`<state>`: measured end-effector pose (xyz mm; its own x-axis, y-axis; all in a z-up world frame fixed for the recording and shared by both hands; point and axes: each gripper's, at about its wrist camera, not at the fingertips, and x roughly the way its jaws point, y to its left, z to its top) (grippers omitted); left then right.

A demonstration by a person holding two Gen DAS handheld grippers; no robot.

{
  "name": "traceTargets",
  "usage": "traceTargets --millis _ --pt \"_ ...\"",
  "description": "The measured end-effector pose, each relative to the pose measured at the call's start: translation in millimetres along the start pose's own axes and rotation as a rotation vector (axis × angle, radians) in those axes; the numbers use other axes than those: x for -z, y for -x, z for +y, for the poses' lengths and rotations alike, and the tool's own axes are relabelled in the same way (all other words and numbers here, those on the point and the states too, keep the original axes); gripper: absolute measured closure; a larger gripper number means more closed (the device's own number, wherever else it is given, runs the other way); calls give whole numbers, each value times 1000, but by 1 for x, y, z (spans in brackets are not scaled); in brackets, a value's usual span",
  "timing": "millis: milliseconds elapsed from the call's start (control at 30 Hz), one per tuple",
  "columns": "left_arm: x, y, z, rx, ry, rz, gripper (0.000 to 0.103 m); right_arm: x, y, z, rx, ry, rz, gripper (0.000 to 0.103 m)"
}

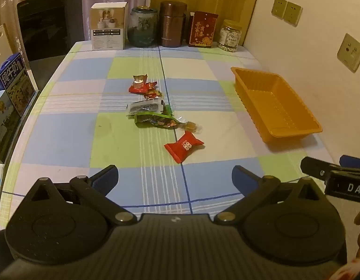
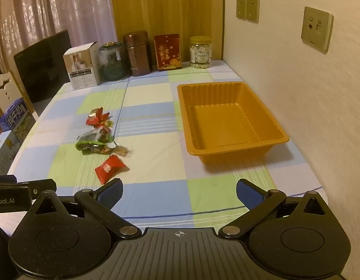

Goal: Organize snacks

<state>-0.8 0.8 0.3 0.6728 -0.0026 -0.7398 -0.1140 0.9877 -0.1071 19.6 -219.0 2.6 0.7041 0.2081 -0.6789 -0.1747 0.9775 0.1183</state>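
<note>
We hold both grippers low over the near edge of the checked tablecloth (image 1: 75, 126), tilted down toward the work. The left gripper (image 1: 174, 178) has its jaws spread wide with nothing between them; the right gripper (image 2: 179, 192) is likewise spread and empty. The snacks lie in a loose string at mid-table, running from far to near. Nearest us is the red candy (image 1: 184, 146), lying flat, its long axis skewed from near-left to far-right, apart from the green packet (image 1: 156, 120) just beyond it. The orange tray (image 1: 294, 130) stands empty at the right, beside the wall. In the left wrist view the red candy sits almost straight ahead of the left gripper; in the right wrist view it lies ahead and to the left, while the tray lies ahead. We judge the left gripper the better aligned for a first pick, closing across the candy's short width.
</note>
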Motion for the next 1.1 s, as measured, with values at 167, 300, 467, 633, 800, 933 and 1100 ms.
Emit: traceTargets --millis 167,300,467,633,800,933,1100 --pt "3 2 4 6 10 -10 0 -1 -1 1 8 10 3 0" --pt "1 2 3 -4 6 3 0 0 1 2 8 12 3 0" --pt "0 5 2 -8 6 1 0 -2 -1 0 13 13 4 0" --pt "0 6 2 -4 6 -1 0 0 1 1 15 12 2 0" --pt "-3 7 3 -3 4 -3 0 0 1 1 13 12 5 0" --pt "-5 8 3 -4 0 -4 0 -1 1 0 14 11 6 0" --pt "-7 7 1 -3 -1 -5 0 -1 1 0 15 10 5 0"
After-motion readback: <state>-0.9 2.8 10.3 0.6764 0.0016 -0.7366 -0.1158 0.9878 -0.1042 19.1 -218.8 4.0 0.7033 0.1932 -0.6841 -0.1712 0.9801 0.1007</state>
